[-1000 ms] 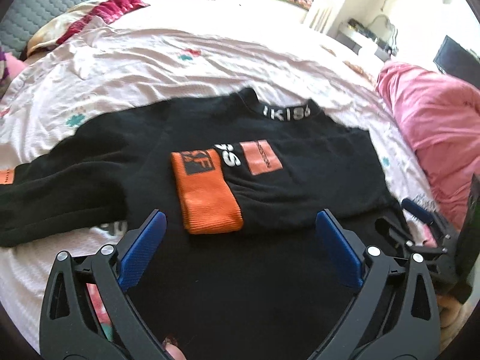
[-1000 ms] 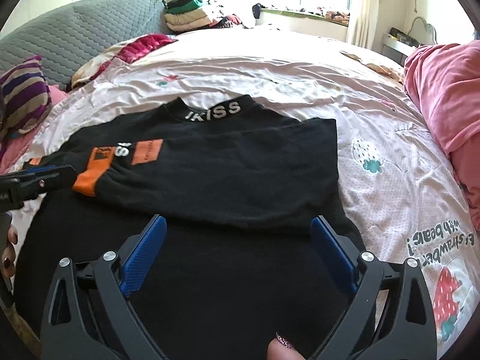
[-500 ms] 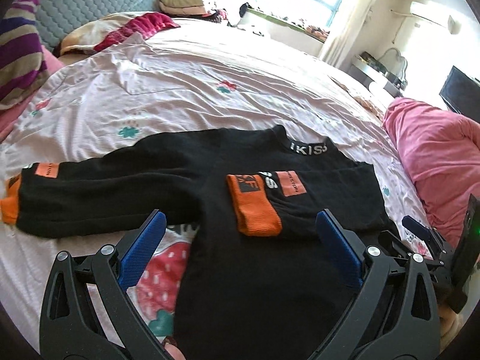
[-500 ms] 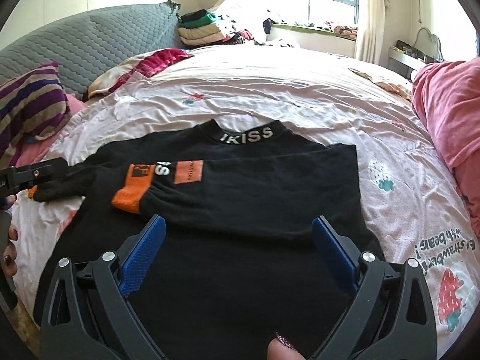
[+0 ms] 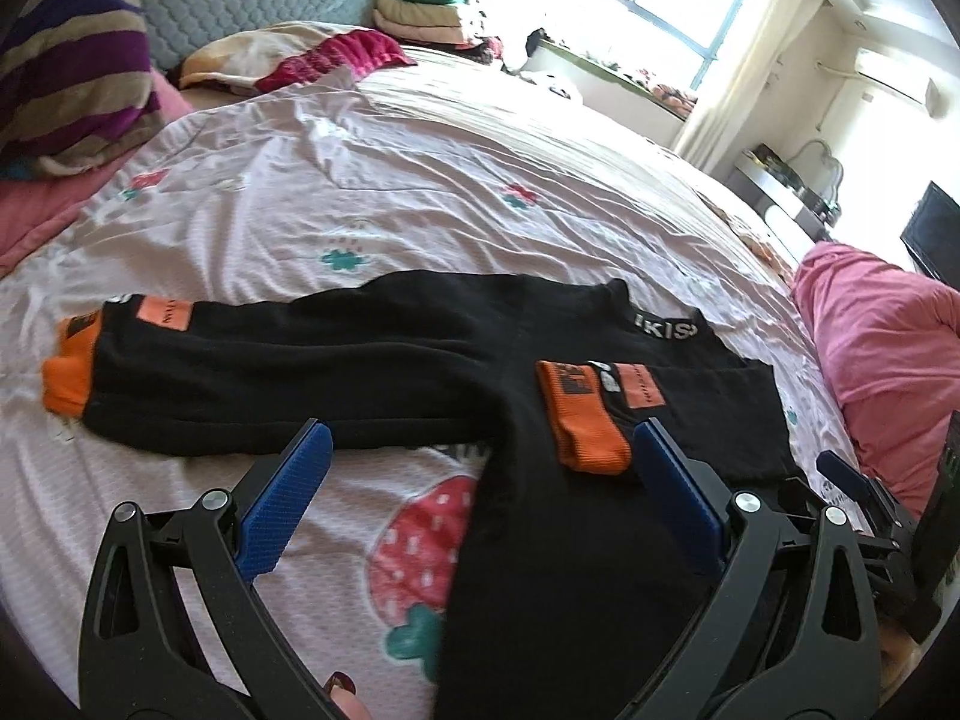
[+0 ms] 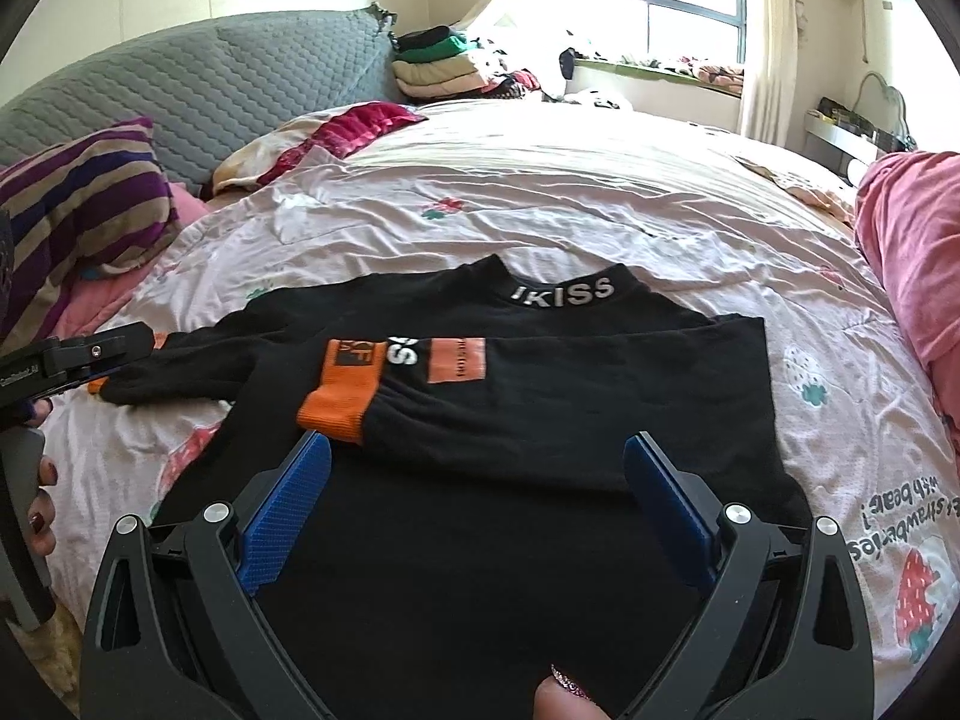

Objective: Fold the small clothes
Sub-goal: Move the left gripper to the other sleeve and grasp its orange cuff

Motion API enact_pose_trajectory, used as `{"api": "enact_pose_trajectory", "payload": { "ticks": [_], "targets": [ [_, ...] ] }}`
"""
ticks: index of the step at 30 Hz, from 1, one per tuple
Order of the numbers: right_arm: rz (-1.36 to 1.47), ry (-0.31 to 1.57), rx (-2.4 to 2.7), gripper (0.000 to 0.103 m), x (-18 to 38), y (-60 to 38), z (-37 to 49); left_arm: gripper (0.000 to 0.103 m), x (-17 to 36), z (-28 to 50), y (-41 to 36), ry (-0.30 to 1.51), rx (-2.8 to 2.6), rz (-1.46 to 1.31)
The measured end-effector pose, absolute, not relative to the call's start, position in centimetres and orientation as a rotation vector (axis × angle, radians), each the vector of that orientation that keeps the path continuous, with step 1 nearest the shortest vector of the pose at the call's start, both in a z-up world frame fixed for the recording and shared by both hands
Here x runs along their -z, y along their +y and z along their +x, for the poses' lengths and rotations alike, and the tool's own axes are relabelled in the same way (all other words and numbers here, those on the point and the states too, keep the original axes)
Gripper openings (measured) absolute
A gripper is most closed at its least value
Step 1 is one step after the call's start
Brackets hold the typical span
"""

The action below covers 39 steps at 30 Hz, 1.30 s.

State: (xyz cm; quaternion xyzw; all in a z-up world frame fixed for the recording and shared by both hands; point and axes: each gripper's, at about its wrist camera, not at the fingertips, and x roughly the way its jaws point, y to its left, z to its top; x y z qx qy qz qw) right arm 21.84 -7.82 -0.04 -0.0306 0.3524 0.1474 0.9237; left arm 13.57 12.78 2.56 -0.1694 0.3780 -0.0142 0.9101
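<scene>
A black long-sleeved top [image 5: 540,570] [image 6: 510,540] with orange cuffs lies flat on the bed. One sleeve is folded across the chest, its orange cuff [image 5: 585,420] [image 6: 345,393] lying on the body. The other sleeve [image 5: 270,372] stretches out to the left, its cuff [image 5: 69,369] on the sheet. My left gripper [image 5: 474,474] is open and empty above the hem and the outstretched sleeve. My right gripper [image 6: 477,480] is open and empty above the lower body of the top. The left gripper shows at the left edge of the right wrist view [image 6: 90,354].
The bed has a pink-white strawberry sheet [image 6: 570,180]. A striped pillow [image 6: 72,198] and grey headboard [image 6: 210,84] are at the left. A pink quilt [image 6: 912,228] lies at the right. Folded clothes [image 6: 444,63] are stacked at the far end.
Both grippers have pulled back and up from the top. The left view has swung left, bringing the outstretched sleeve and its cuff fully into view. Both stay open.
</scene>
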Motion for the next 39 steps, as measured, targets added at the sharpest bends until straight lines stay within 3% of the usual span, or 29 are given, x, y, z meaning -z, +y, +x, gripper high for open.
{"api": "enact_pose_trajectory", "payload": {
  "ticks": [39],
  "targets": [
    [-0.122,0.779,-0.414,0.098,1.8,-0.2,22.8,0.094,2.8,10.4,28.3,0.779,-0.297,-0.606]
  ]
}}
